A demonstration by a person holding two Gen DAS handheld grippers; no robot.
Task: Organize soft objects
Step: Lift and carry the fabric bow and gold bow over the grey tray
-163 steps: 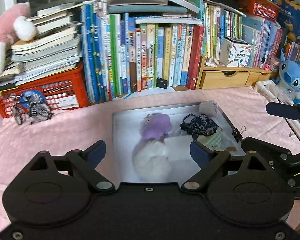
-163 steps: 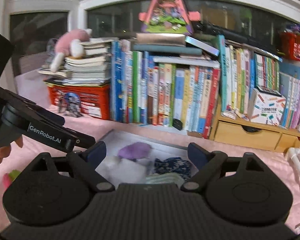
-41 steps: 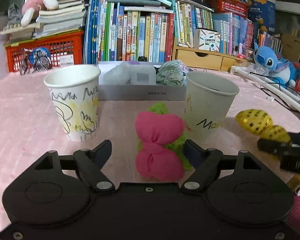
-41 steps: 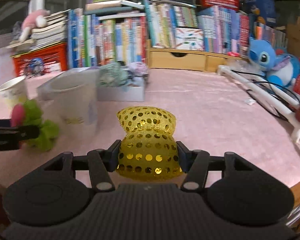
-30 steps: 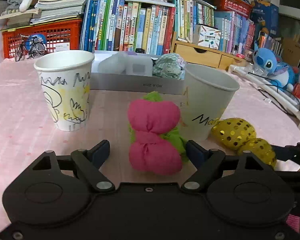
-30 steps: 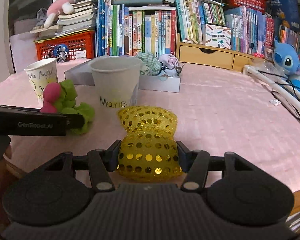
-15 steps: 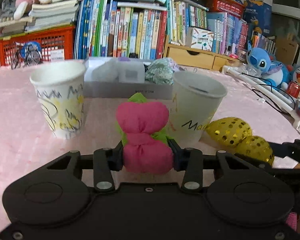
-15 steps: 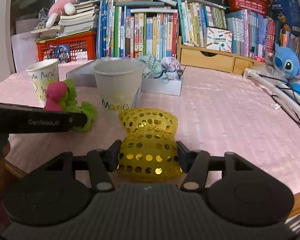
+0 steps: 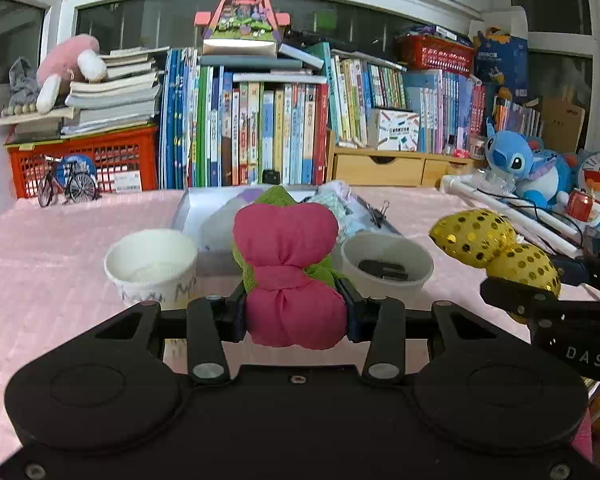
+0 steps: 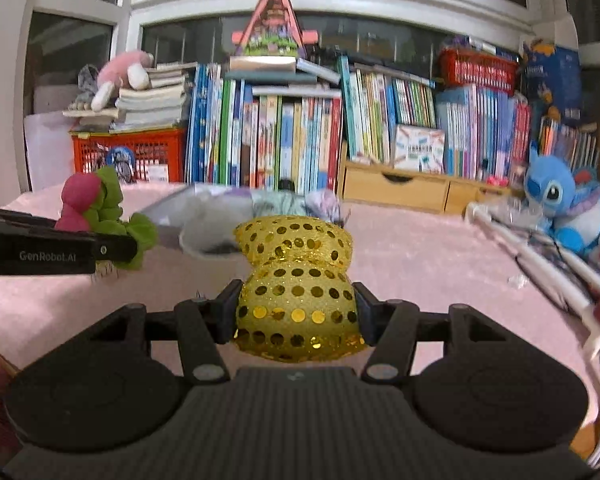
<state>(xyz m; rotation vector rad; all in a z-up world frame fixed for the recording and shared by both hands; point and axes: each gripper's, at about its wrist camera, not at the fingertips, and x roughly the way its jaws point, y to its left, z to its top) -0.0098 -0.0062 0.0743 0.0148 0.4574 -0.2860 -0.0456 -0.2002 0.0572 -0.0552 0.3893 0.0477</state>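
Note:
My left gripper (image 9: 295, 312) is shut on a pink and green soft bow (image 9: 289, 264) and holds it above the pink tablecloth, in front of two paper cups. My right gripper (image 10: 297, 308) is shut on a gold sequin soft bow (image 10: 295, 280), also lifted off the table. The gold bow shows at the right in the left wrist view (image 9: 496, 248); the pink bow shows at the left in the right wrist view (image 10: 99, 208). Behind the cups a grey box (image 9: 187, 208) holds several soft items.
A decorated paper cup (image 9: 151, 268) stands left of the pink bow, a white cup (image 9: 386, 268) with a dark object inside stands right. Books, a red basket (image 9: 83, 160) and wooden drawers (image 9: 380, 166) line the back. Blue plush toys (image 9: 516, 168) and cables lie at the right.
Both grippers have risen with their bows, so the cups now appear from above. The left gripper closed on the pink bow between about a second and half a second ago.

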